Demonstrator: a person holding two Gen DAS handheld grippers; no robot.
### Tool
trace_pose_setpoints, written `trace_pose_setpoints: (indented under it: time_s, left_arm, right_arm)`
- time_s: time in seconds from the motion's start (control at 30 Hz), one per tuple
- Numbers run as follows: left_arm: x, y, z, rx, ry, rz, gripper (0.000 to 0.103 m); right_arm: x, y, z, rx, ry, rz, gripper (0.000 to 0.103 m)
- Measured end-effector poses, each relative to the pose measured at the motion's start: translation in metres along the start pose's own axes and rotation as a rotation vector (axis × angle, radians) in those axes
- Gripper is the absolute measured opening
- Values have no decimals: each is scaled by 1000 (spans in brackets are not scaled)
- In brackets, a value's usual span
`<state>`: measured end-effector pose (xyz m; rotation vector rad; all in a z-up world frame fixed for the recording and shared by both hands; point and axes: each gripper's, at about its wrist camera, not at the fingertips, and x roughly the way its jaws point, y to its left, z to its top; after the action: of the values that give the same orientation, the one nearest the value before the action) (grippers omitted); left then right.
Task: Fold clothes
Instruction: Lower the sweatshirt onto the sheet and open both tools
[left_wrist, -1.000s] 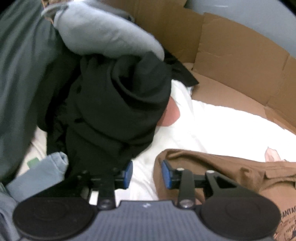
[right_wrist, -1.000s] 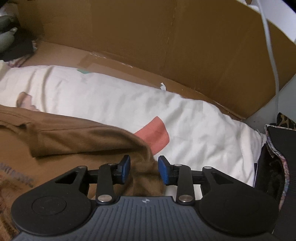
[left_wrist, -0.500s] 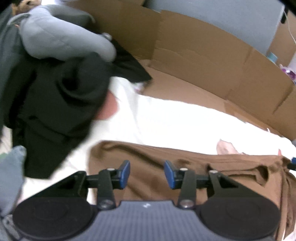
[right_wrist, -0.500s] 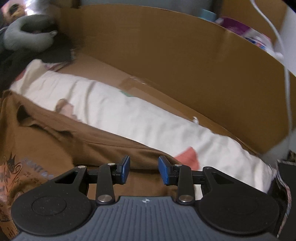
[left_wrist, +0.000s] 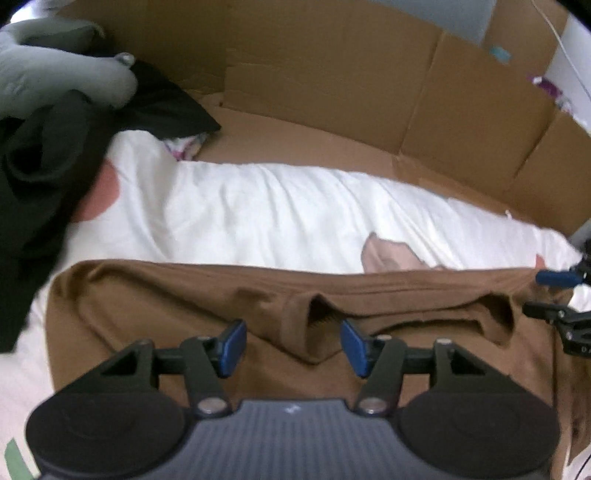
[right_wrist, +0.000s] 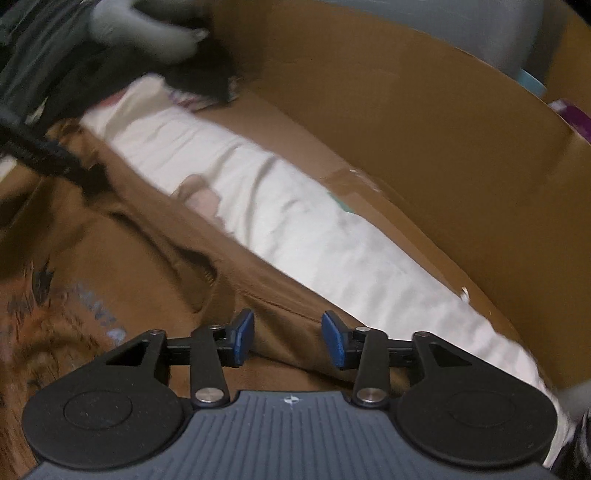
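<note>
Now both tools over brown shirt (left_wrist: 155, 310), swung off dark clothes pile (left_wrist: 33, 177). Left tool (left_wrist: 291, 341) and right tool (right_wrist: 288, 338) gape empty. Shirt spread on white sheet (left_wrist: 277, 214), collar edge within reach.

A: What differs from a second ago?
B: The left gripper (left_wrist: 291, 341) now sits over the brown shirt (left_wrist: 184, 295), away from the dark clothes pile (left_wrist: 33, 166), jaws wider.
A: The right gripper (right_wrist: 288, 338)?
B: Also wider, nearer the collar.

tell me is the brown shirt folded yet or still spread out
Spread out: the brown shirt lies flat across the white bedding, collar showing.
</note>
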<state>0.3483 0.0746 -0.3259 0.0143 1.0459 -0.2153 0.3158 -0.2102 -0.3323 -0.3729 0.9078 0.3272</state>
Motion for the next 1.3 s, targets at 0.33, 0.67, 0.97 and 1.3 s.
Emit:
trace_pose_setpoints:
  time_s: [0.33,0.67,0.97,1.3]
  left_arm:
    - [15,18,7,-96,-3,7,40]
    - [20,26,11,-126,-49,-30,19]
    - [16,33,28,-171,-92,-65,15]
    - [34,30,48,-189,-85,-44,17]
  right_arm:
    - [27,12,0,-183,7,-47,60]
    - [40,6,-4,-183,20,37,22]
    - [25,-2,6,-155,-27,19,5]
    - [23,-30,21,-4,-79,-29,2]
